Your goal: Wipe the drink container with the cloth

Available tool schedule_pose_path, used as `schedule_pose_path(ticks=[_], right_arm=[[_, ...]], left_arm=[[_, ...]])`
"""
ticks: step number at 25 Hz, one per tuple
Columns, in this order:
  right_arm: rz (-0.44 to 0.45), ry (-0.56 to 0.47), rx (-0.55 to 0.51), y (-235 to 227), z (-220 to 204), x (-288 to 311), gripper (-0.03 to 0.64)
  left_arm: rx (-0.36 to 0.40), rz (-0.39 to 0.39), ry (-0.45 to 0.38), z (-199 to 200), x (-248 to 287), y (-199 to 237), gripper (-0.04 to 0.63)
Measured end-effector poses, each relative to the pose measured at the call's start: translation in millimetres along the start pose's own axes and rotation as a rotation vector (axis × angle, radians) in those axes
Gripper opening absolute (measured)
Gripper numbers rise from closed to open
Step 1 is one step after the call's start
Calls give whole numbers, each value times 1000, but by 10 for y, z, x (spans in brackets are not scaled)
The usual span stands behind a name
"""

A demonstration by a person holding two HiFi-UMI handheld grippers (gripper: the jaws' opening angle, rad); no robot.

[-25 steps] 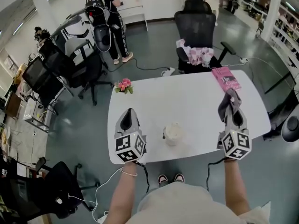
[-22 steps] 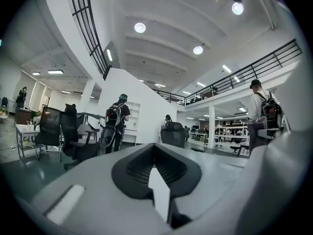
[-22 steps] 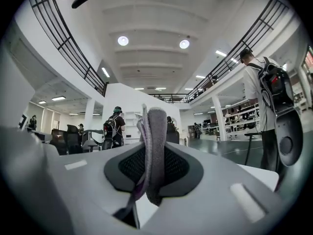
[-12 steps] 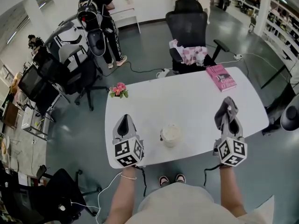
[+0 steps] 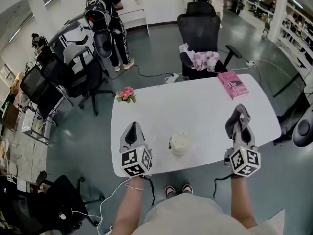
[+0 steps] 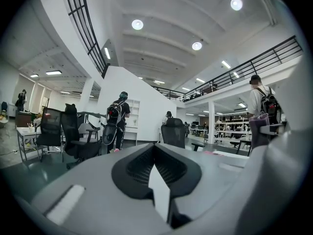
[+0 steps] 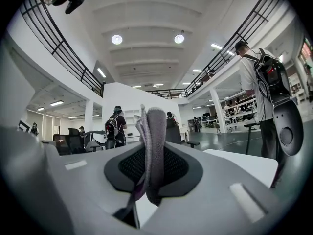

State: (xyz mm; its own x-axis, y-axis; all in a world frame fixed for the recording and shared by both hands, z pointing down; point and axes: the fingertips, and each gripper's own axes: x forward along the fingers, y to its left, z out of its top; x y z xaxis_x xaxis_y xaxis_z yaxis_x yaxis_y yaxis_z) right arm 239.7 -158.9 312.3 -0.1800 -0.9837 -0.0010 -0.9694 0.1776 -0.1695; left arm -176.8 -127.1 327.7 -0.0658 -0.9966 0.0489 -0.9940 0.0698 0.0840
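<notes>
Head view: a white table [image 5: 195, 111] with rounded corners is seen from above in a large open office with a grey-green floor. A pale drink container [image 5: 180, 142] stands near the table's near edge, between the two hand-held grippers and touched by neither. The left gripper [image 5: 131, 127] is held low over the table to the container's left. The right gripper [image 5: 239, 114] is held well to its right, with a grey cloth [image 5: 238, 120] bunched at its tip. A pink book [image 5: 233, 85] lies at the far right corner and a small bunch of pink flowers [image 5: 126, 94] at the far left corner. Behind the table stands a black office chair [image 5: 200, 28] with a pink garment [image 5: 200, 58] draped on it. A person with a backpack [image 5: 103, 11] is seen farther off. Nothing lies between either gripper and the container.

Left gripper view: the left gripper [image 6: 155, 148] is clenched, its jaws pressed together on nothing. Beyond it, a high white ceiling with round lamps, the office chair [image 6: 173, 133] and the person with a backpack [image 6: 118, 119] are shown.

Right gripper view: the right gripper [image 7: 149, 153] is clamped on the cloth [image 7: 155, 131], which stands up in folds between the jaws. The table edge [image 7: 239, 163] is seen at right.

Compared with a second ago, the right gripper has been drawn slightly away from the book; the left gripper and container are unchanged.
</notes>
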Motion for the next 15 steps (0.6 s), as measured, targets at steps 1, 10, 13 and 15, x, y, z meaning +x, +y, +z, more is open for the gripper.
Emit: schedule_pose_path(ticks=[1,10,13,15], right_arm=[[-5,1,3,-14,0,0,67],[-25,20,6,-80,-61,-26,67],[-14,35,5,-55,-91,-30,67],[-3,47,5,-37,-117,-34,67]], left_arm=[[3,-4,1,-5,4,-8,0],[15,-29,19,-85,40,-69,0],[20,-39,25,-114,26,-78,0],[23,-45,31,-135,13,-85,0]])
